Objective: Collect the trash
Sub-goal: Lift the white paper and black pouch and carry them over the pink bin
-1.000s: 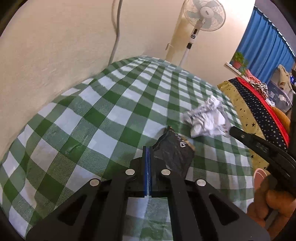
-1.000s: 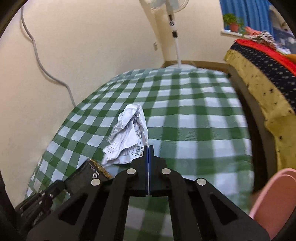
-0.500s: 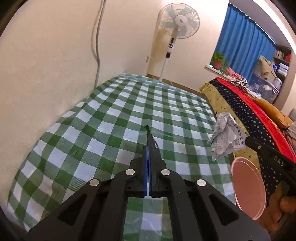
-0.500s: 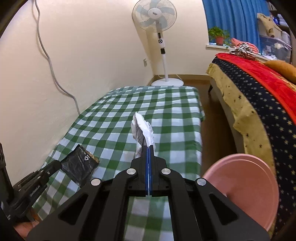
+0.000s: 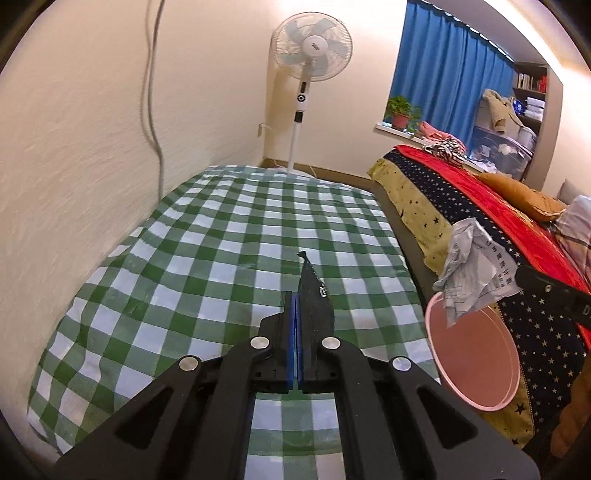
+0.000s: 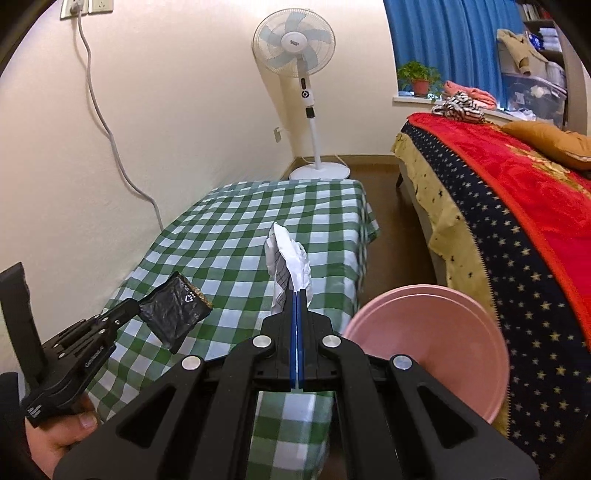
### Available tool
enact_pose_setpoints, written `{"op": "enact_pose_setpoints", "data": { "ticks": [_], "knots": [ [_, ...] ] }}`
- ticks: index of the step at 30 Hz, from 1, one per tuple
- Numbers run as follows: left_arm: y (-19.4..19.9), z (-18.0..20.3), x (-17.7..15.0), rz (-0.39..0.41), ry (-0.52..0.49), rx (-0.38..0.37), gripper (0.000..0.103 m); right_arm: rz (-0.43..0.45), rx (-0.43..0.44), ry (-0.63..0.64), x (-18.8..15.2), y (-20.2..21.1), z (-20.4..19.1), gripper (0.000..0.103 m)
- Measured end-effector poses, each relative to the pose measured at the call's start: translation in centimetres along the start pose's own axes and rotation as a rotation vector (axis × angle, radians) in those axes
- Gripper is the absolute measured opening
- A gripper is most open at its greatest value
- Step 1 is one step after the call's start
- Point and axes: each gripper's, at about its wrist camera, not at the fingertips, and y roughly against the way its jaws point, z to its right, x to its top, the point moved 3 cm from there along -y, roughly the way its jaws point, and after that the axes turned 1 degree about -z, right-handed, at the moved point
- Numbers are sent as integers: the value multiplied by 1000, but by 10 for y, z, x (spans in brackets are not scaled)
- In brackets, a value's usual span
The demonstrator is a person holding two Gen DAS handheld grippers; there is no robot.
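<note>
The left gripper (image 5: 295, 295) is clamped on a black wrapper (image 5: 314, 291), its jaws pressed tight with the wrapper standing edge-on between the blue pads and poking up past the fingertips; seen from the right wrist camera, that same black wrapper (image 6: 175, 314) hangs in the air above the near part of the green checked tablecloth (image 6: 236, 229), clear of the cloth, with the person's hand (image 6: 59, 435) gripping the tool's handle below it. The right gripper (image 6: 297, 295) is likewise closed on a crumpled white paper (image 6: 290, 258), which rises from between its fingertips above the cloth's right side; from the left wrist camera the crumpled paper (image 5: 476, 273) hangs just over the near rim of a pink bin (image 5: 476, 365). The pink bin (image 6: 428, 347) stands on the floor just right of the tablecloth's edge, between it and a bed with a star-patterned blanket (image 6: 517, 236). Beyond the far end of the tablecloth a white standing fan (image 6: 295, 44) stands against the cream wall, and further right a potted plant (image 6: 419, 77) sits on the sill before a blue curtain (image 6: 443, 33). A grey cable (image 6: 110, 129) runs down the wall to the left of the tablecloth.
</note>
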Motion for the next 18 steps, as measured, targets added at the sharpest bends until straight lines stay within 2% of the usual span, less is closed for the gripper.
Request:
{"op": "enact_pose_setpoints", "data": {
  "ticks": [7,15,18],
  "knots": [
    [2,14,-4,0,-19,-22,0,40,-19,-31,-8,25,19,0],
    [-1,29,-7,-2,-46,-38,0,50,-71,-97,-25,24,47,0],
    [-2,34,-6,2,-47,-50,0,63,-109,-86,-27,25,54,0]
  ]
}}
